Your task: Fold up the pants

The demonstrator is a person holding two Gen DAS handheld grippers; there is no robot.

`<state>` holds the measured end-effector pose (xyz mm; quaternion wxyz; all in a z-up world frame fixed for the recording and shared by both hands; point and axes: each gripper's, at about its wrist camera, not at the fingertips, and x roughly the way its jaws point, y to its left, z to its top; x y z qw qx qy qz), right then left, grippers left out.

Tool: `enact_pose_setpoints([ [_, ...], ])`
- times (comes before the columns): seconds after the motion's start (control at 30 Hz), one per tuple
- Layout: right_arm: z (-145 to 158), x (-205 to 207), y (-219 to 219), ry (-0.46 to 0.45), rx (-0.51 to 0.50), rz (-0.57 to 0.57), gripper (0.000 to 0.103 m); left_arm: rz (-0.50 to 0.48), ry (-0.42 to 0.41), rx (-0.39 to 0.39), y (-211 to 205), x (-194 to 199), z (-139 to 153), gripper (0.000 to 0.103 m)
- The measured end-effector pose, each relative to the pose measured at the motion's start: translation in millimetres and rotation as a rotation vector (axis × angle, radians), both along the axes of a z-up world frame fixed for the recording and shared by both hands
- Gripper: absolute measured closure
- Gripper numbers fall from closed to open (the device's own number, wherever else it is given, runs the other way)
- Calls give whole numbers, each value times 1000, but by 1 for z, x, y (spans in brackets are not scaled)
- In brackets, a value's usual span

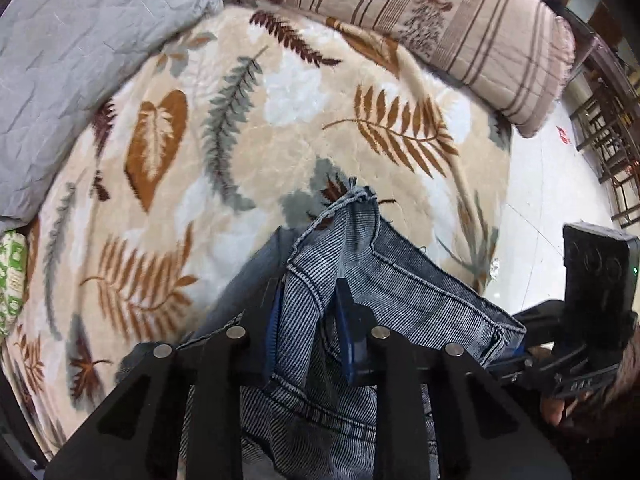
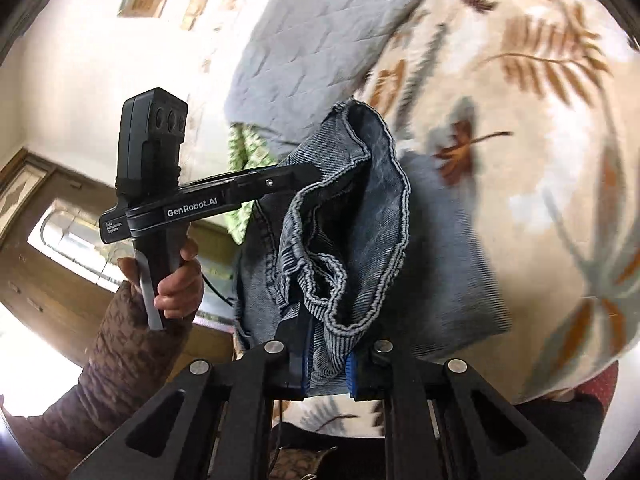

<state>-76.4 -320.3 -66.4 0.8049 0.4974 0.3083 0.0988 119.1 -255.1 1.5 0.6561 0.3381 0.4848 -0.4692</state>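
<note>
The blue denim pants (image 1: 400, 280) hang bunched above a leaf-patterned blanket (image 1: 240, 120) on the bed. My left gripper (image 1: 308, 320) is shut on a fold of the denim near a hem, its blue pads pressing the cloth. In the right wrist view my right gripper (image 2: 326, 368) is shut on another bunched, hemmed edge of the pants (image 2: 372, 208). The left gripper (image 2: 312, 174), held by a hand (image 2: 176, 276), shows there clamped on the cloth's upper edge. The right gripper (image 1: 516, 346) reaches the pants from the right in the left wrist view, its fingertips hidden by denim.
A grey quilt (image 1: 80, 60) lies at the bed's far left and a striped quilt (image 1: 440, 20) along its far edge. Right of the bed are pale floor (image 1: 540, 184) and wooden chairs (image 1: 612, 140). A green patterned cloth (image 2: 244, 152) and a wooden cabinet (image 2: 40, 272) stand beyond.
</note>
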Motion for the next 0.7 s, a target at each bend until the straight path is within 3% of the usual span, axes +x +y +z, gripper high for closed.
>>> enact_pose_setpoints([
  [0.2, -35, 2, -15, 105, 13, 4, 91, 11, -93, 111, -18, -13, -46, 80],
  [0.33, -39, 10, -15, 116, 2, 15, 90, 62, -125, 90, -16, -16, -49, 77],
  [0.5, -20, 8, -15, 119, -65, 52, 76, 167, -71, 9, 7, -9, -16, 76],
  [0.57, -6, 3, -21, 102, -94, 38, 59, 227, -25, -54, 27, -1, 4, 76],
  [0.7, 27, 7, -43, 28, -146, -38, 53, 411, 39, -151, 89, 25, 33, 60],
])
